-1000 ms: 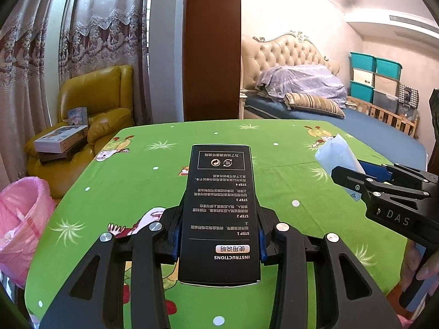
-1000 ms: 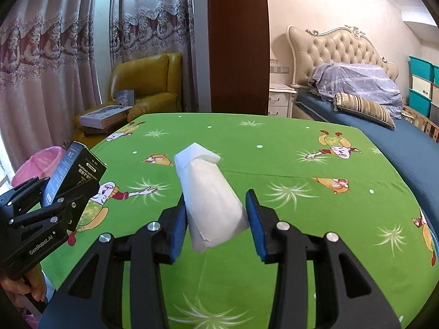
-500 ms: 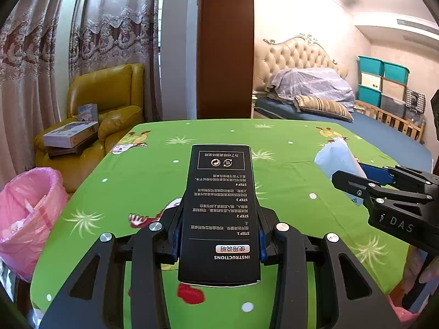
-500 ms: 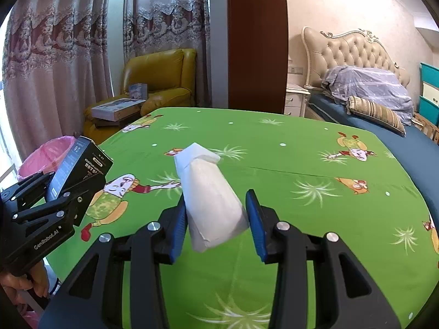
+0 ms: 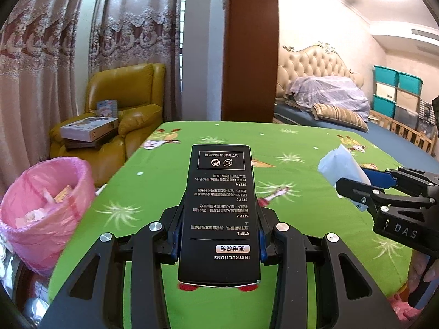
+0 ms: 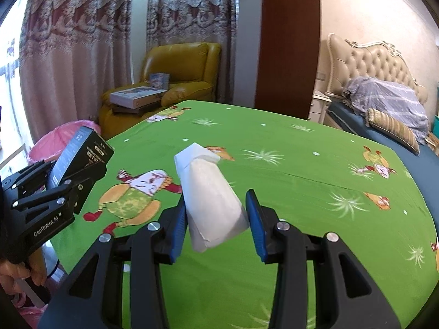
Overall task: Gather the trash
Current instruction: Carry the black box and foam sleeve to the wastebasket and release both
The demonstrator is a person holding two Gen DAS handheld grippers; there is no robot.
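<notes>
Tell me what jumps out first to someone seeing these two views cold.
The black instruction-printed box, clamped in the left gripper, fills the centre of the left wrist view, raised over the bright green cartoon tablecloth. In the right wrist view, a white folded paper packet sits in the right gripper, between its blue fingers. A pink-lined trash bin, already holding scraps, stands off the table's left edge.

Both views swung left across the room since a second ago. Pink bin (image 5: pixel 45 211) now well inside the left view, its trash visible; before, cut by the edge. Armchair (image 5: pixel 120 118) shifted toward centre, bed (image 5: pixel 329 104) toward the right. In the right view, left gripper (image 6: pixel 59 181) with black box (image 6: pixel 82 156) larger and higher; bench (image 6: pixel 274 164) edge now tilted.
</notes>
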